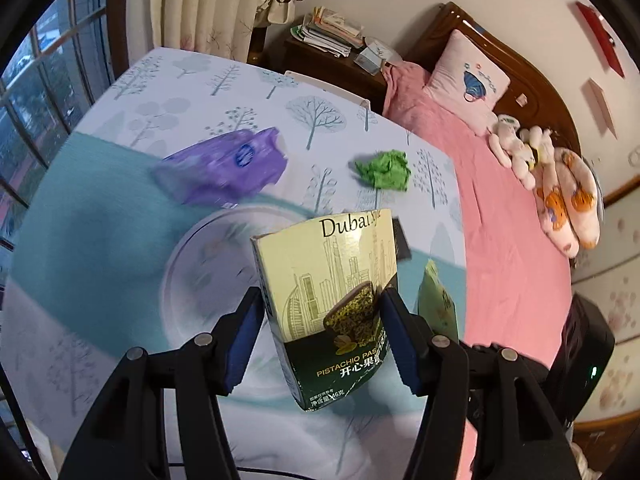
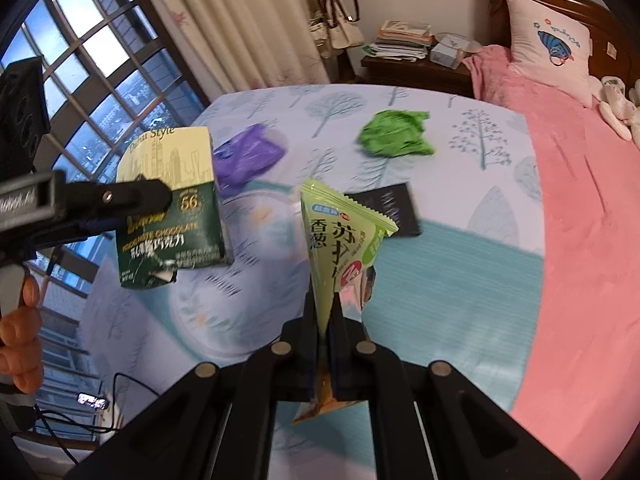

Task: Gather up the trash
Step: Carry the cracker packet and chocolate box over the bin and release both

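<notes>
My left gripper (image 1: 320, 312) is shut on a cream and dark green chocolate box (image 1: 332, 264), blue pads pressed against both of its sides, lifted above a clear round plate (image 1: 200, 272). My right gripper (image 2: 326, 304) is shut on a light green snack wrapper (image 2: 340, 236), held up off the table. The right wrist view also shows the chocolate box (image 2: 176, 204) in the left gripper (image 2: 120, 200) at the left. On the table lie a purple wrapper (image 1: 224, 164), a crumpled green paper (image 1: 386, 170) and a black wrapper (image 2: 390, 210).
The table (image 2: 440, 280) has a tree-print and teal cloth. A pink bed (image 2: 580, 240) with a pillow and soft toys borders its right side. A nightstand (image 2: 416, 68) with stacked papers stands behind. A window and curtains are at the left. A hand (image 2: 20, 332) grips the left handle.
</notes>
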Demonstrator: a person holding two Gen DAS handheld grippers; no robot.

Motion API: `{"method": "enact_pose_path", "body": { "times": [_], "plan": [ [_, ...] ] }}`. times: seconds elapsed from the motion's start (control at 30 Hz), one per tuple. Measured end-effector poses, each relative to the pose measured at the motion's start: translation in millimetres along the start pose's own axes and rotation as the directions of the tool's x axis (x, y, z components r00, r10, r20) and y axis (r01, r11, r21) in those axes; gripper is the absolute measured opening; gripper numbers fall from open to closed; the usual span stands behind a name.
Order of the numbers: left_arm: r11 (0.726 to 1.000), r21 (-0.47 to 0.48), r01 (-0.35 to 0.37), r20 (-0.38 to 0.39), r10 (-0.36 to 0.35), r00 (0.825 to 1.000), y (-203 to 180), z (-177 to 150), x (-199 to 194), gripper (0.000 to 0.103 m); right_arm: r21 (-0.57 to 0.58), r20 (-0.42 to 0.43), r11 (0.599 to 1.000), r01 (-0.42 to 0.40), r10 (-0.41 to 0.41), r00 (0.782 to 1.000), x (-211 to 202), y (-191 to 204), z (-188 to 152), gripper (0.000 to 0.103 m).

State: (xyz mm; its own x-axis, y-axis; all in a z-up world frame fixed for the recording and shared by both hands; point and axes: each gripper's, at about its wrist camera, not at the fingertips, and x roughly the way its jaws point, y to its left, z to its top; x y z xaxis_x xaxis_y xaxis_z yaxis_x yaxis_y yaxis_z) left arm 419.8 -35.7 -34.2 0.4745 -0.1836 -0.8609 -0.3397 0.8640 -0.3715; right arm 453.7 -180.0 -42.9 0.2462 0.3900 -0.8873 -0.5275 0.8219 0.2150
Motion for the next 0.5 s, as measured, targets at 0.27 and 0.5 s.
{"method": "enact_pose_path", "body": {
  "times": [0.27,0.5],
  "plan": [
    [0.999,0.051,0.009,0.004,-0.010,1.000,51,-77,-67,0.058,-0.017,-0.013,1.000,-0.004,0.003,1.000,-15,75,-52,0.003],
    [0.991,0.122,0.049,-0.001,-0.049,0.999,110,-144,-128,0.058,0.024,0.043,0.999,0.021,-0.022,0.999,-38,158,-114,0.003]
  ]
}}
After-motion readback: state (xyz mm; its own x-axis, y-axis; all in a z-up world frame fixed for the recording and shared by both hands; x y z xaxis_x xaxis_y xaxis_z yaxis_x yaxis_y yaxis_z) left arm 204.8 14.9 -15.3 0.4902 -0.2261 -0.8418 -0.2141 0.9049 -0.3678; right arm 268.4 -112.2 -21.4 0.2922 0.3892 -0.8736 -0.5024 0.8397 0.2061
